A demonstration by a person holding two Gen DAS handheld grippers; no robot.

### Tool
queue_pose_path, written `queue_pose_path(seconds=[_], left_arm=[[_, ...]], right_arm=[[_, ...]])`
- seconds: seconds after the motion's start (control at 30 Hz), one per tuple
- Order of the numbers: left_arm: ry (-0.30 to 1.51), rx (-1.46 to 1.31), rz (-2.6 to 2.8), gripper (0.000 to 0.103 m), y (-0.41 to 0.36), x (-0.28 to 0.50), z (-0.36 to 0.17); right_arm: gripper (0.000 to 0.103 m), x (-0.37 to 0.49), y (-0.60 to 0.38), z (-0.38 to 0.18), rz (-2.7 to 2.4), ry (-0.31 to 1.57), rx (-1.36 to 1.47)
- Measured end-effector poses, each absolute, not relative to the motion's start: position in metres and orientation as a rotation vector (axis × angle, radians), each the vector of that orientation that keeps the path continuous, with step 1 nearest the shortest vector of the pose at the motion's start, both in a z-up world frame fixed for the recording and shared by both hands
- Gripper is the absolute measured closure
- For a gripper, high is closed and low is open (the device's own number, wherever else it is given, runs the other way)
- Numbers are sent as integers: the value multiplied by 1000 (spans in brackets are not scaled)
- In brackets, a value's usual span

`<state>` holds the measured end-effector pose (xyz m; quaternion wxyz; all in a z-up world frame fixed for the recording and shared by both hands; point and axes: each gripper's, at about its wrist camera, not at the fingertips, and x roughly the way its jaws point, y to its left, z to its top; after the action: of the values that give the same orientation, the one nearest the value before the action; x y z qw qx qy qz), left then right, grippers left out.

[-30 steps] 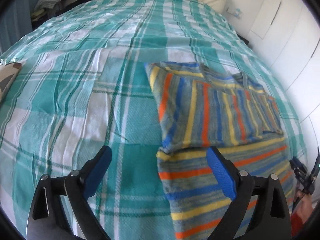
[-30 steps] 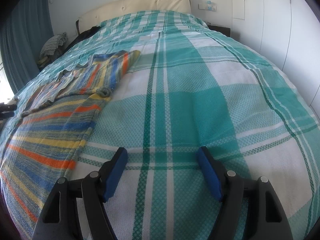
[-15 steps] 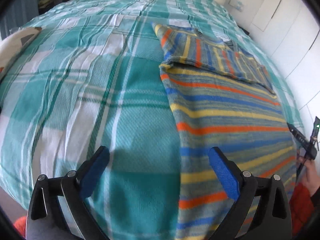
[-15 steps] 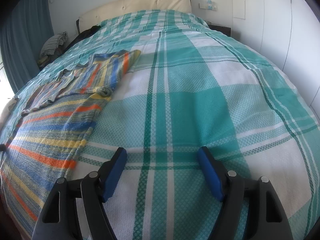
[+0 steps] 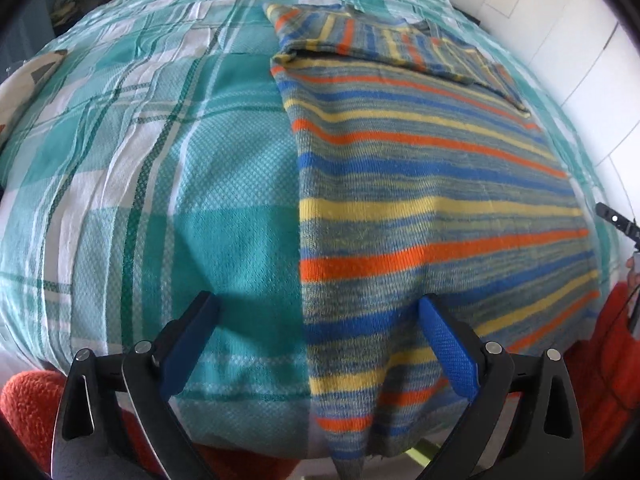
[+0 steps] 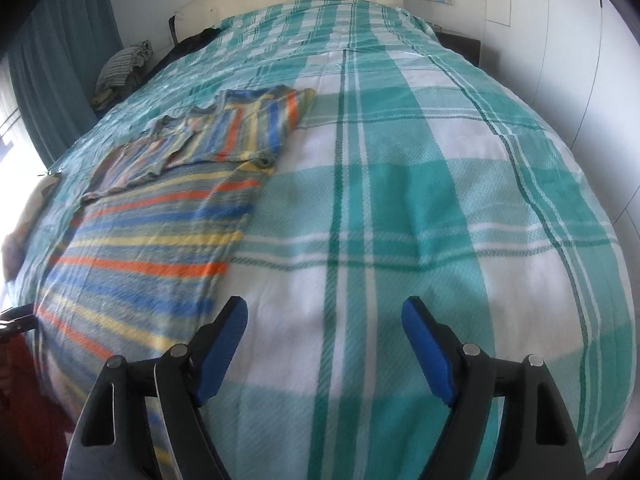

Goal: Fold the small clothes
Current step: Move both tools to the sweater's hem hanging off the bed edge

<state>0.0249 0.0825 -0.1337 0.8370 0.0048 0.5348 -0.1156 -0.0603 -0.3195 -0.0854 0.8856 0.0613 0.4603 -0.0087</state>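
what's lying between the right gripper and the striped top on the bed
Nothing but bare checked bedspread. In the right wrist view the right gripper, jaws opening and empty, hangs beside the striped top.

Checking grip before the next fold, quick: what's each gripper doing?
Left gripper: open, above the striped garment's edge, holding nothing.
Right gripper: jaws opening, only bedspread between them.

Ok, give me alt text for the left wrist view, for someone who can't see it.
A striped knit garment, its top part folded down over itself, lies flat on a teal and white plaid bedspread, its lower hem hanging over the bed's near edge. The left gripper hovers open above the garment's left edge, with blue padded fingers either side.
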Motion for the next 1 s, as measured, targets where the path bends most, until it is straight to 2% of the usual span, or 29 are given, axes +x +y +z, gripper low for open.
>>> queue_pose_path(seconds=[0.2, 0.43, 1.0], left_arm=[[1186, 58, -261, 3, 67, 16, -137], [1216, 62, -218, 3, 63, 13, -139], [1256, 96, -218, 2, 60, 11, -149]], right_arm=[[24, -101, -300, -78, 67, 1068, 136], [24, -109, -288, -76, 76, 1038, 168], [24, -107, -285, -86, 93, 1122, 199]])
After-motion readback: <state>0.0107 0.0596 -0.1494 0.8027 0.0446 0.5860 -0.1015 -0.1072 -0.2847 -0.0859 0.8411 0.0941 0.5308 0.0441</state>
